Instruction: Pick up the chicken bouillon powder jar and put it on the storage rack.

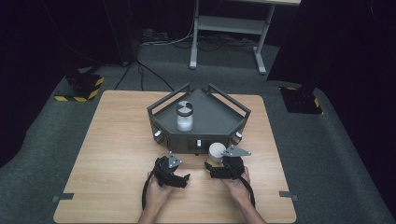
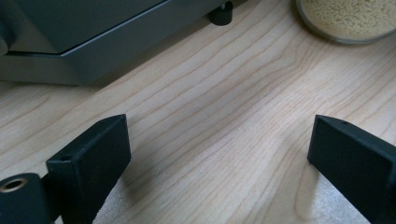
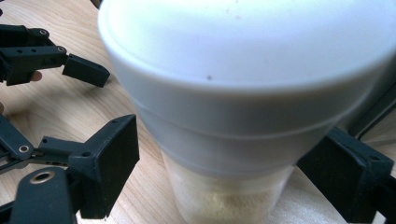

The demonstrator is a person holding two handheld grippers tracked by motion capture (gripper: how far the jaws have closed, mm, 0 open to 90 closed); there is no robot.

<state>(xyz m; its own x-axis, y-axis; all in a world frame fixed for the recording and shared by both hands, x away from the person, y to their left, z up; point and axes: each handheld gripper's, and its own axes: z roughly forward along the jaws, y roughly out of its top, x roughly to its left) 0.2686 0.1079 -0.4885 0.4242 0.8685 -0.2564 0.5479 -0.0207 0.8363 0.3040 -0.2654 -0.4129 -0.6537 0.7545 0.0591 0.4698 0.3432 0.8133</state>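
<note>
A clear jar with a white lid (image 1: 215, 150) stands on the table just in front of the dark grey stand (image 1: 219, 119). In the right gripper view this jar (image 3: 243, 93) looms large, with pale grains in its bottom. My right gripper (image 1: 214, 167) (image 3: 229, 172) is open with one jaw on each side of the jar's body; a gap shows at the left jaw. My left gripper (image 1: 186, 179) (image 2: 219, 154) is open over bare wood a little to the left, with nothing between its jaws. A second jar (image 1: 184, 116) with a black-and-white lid stands on the stand's top.
The wooden table (image 1: 112, 154) has free room left and right of the stand. The stand has raised rails (image 1: 233, 103) along its back sides and small knobs (image 1: 158, 134) on its front. The jar's base (image 2: 348, 18) and the stand's lower edge (image 2: 93, 51) lie ahead of the left gripper.
</note>
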